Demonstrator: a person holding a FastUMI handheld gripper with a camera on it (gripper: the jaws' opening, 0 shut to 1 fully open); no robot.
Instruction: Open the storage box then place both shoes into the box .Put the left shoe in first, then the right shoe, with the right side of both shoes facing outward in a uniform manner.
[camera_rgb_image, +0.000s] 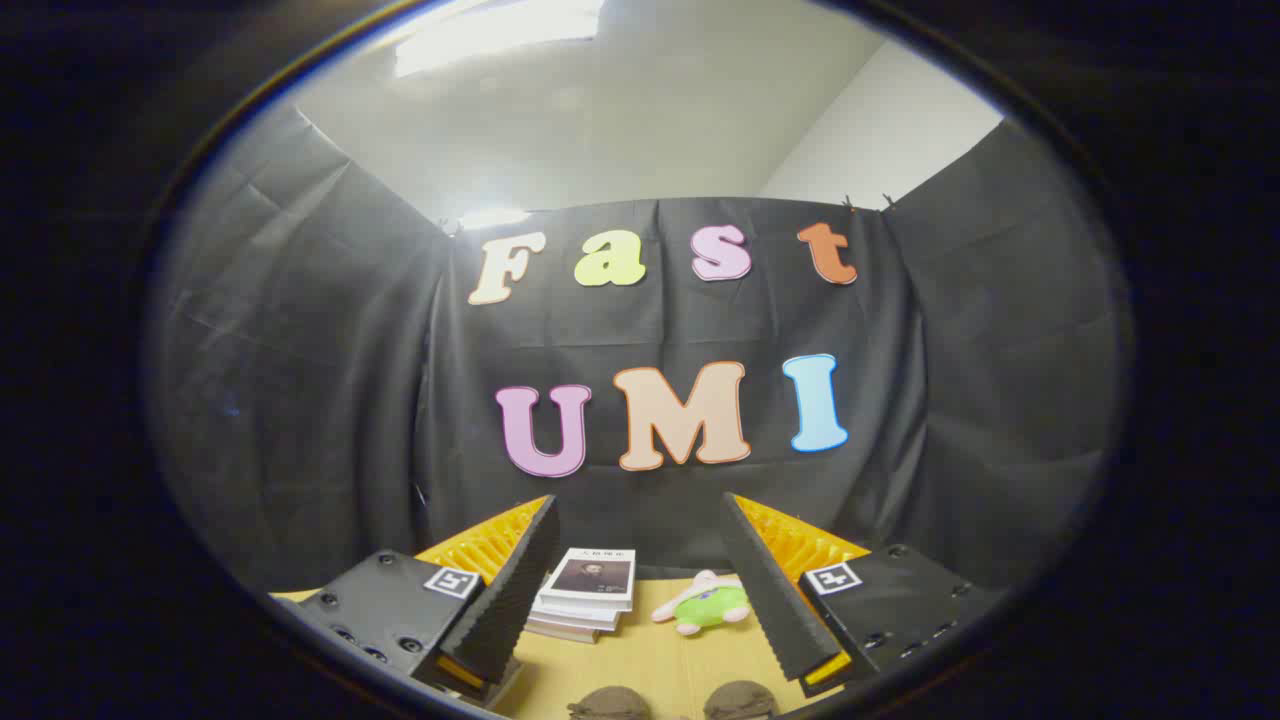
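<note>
Gripper (640, 585) is up and level, fingers spread wide apart with nothing between them but open air and tabletop. Plenty of room here: the wooden table (660, 665) runs from the bottom of the frame back to the black cloth wall (320, 400), and that wall closes in behind and on both sides, so the far edge of the table sits right against it in the lower middle of the frame.

Down at the very bottom centre, two brown rounded shapes (680, 703) are just poking into view between the fingers and nearer than their tips. Probably the tops of the two shoes, though too little shows to be sure.

Beyond the fingers, a stack of books (588, 595) lies near the left finger, lower centre. Just beside it to the right, a small green and pink plush toy (708, 604) lies near the right finger.
</note>
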